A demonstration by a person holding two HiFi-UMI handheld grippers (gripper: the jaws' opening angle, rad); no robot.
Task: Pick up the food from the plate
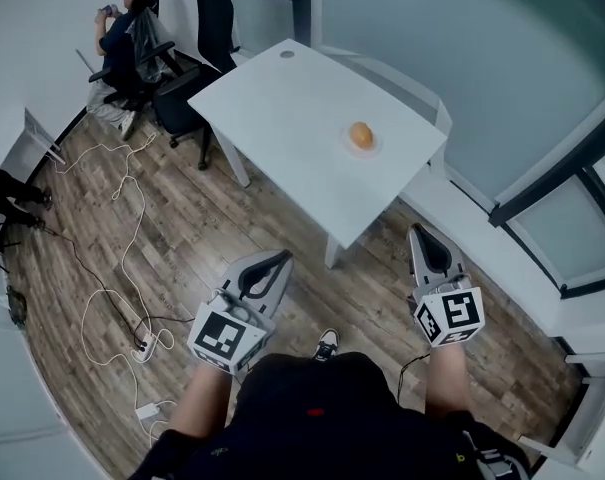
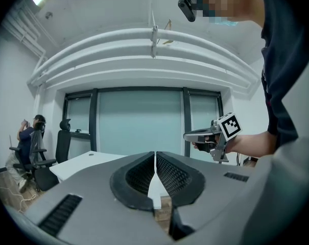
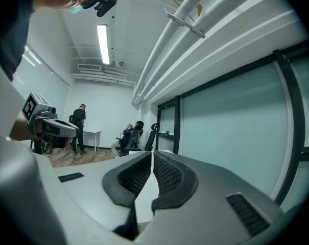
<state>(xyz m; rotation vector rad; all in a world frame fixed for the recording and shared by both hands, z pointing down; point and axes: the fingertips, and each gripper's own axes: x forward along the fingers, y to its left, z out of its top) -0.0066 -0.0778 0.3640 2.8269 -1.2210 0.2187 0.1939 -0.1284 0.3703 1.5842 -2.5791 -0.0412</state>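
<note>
Our left hand-held gripper (image 1: 279, 259) and right hand-held gripper (image 1: 420, 234) are shut, empty; round orange food (image 1: 360, 135) sits near white counter's (image 1: 272, 98) right edge.

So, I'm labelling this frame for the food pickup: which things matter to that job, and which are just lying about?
For the job:
food
plate
table under the plate
left gripper and right gripper, both shut with nothing in them

Lying about:
empty chair
cables on the floor
seated person
</note>
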